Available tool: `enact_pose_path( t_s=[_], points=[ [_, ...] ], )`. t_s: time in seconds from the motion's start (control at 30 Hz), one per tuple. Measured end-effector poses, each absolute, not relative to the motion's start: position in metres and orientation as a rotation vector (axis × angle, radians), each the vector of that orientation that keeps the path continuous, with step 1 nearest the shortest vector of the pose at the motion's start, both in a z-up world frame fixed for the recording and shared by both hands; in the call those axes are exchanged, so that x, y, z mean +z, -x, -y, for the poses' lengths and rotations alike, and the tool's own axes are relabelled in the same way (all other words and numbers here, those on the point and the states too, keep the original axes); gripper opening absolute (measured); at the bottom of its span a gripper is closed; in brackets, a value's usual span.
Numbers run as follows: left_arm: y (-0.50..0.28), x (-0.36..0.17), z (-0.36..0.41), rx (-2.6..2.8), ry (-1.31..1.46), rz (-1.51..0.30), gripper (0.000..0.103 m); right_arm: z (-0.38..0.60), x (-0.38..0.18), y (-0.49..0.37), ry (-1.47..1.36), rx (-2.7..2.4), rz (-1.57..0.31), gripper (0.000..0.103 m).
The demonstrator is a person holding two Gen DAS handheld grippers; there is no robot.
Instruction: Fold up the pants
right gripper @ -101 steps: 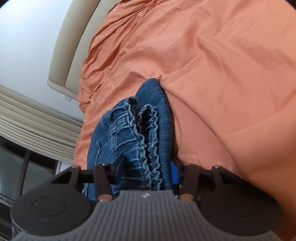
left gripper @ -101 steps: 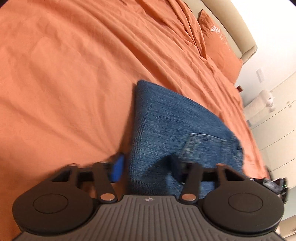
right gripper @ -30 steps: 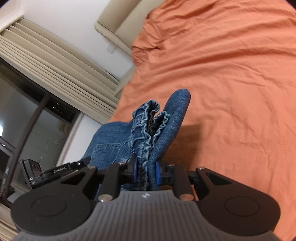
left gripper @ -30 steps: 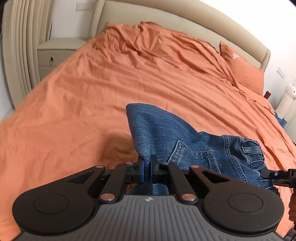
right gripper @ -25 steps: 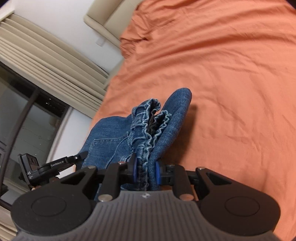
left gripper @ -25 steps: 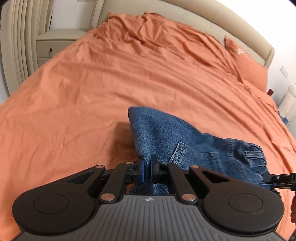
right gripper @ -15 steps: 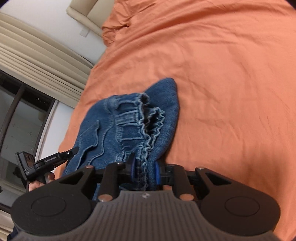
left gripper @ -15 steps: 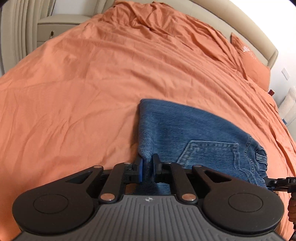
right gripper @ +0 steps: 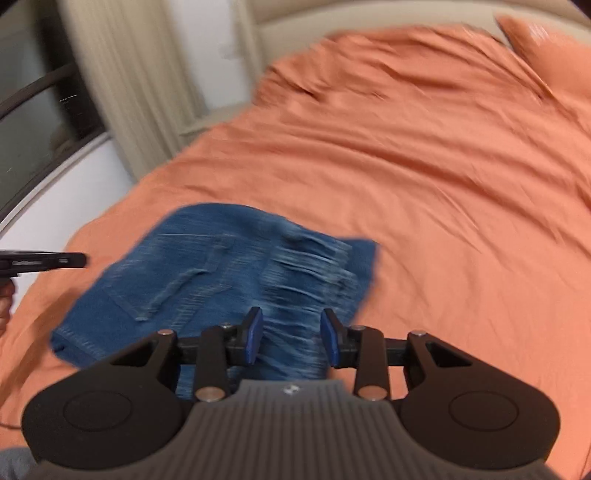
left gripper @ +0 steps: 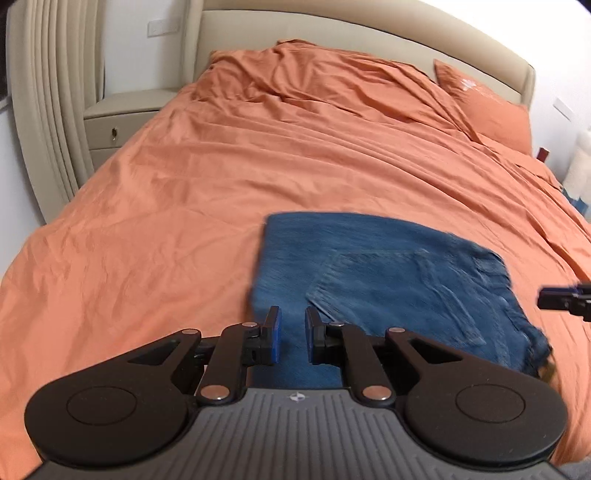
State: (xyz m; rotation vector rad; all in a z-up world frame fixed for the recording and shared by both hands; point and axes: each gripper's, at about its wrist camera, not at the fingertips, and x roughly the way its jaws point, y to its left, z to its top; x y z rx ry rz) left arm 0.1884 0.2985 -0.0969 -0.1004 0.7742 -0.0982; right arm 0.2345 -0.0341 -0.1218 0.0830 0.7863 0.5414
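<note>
We are holding both grippers, left (left gripper: 291,334) and right (right gripper: 291,338), open over the seemingly folded pants (left gripper: 388,280), risking snagging them.

Place: a bedroom in a home
Bed: a wide bed (left gripper: 258,166) fills most of both views, spread with a creased orange sheet
Headboard: a padded cream headboard (left gripper: 332,26) curves along the far end
Pillow: an orange pillow (left gripper: 487,107) with a small white emblem lies against the headboard at the right
Bedside: a cream nightstand (left gripper: 118,122) with a keyhole drawer stands at the bed's far left corner
Wall: white, with a pale switch plate (left gripper: 162,27) above the nightstand
Window side: a ribbed cream curtain (right gripper: 147,74) hangs beside a dark-framed window (right gripper: 44,110)
Clothing: folded blue denim pants (left gripper: 388,280) lie on the sheet, an everyday household item
</note>
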Motion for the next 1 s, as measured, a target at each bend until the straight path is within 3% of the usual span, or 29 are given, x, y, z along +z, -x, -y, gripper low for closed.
enact_pose_path(
  t_s=[0.23, 0.43, 0.67, 0.73, 0.77, 0.8, 1.0],
  points=[
    [-0.167, -0.133, -0.263, -0.084, 0.018, -0.832, 0.014, -0.003, -0.145, -0.205, 0.097, 0.544, -0.782, 0.03],
    [-0.162, -0.169, -0.261, -0.05, 0.018, -0.873, 0.014, -0.001, -0.18, -0.209, 0.078, 0.549, -0.836, 0.03],
    [-0.165, -0.147, -0.261, -0.023, 0.02, -0.879, 0.015, -0.007, -0.17, -0.224, 0.105, 0.553, -0.877, 0.031],
    [-0.153, -0.133, -0.255, -0.016, 0.004, -0.845, 0.015, -0.003, -0.158, -0.221, 0.085, 0.548, -0.875, 0.037],
    [-0.147, -0.122, -0.252, -0.015, -0.002, -0.819, 0.015, 0.001, -0.149, -0.218, 0.071, 0.542, -0.87, 0.05],
    [-0.141, -0.112, -0.249, -0.012, -0.009, -0.795, 0.015, 0.005, -0.14, -0.215, 0.058, 0.544, -0.863, 0.056],
    [-0.105, -0.042, -0.216, 0.026, -0.089, -0.674, 0.021, 0.029, -0.073, -0.173, 0.039, 0.534, -0.776, 0.076]
  ],
)
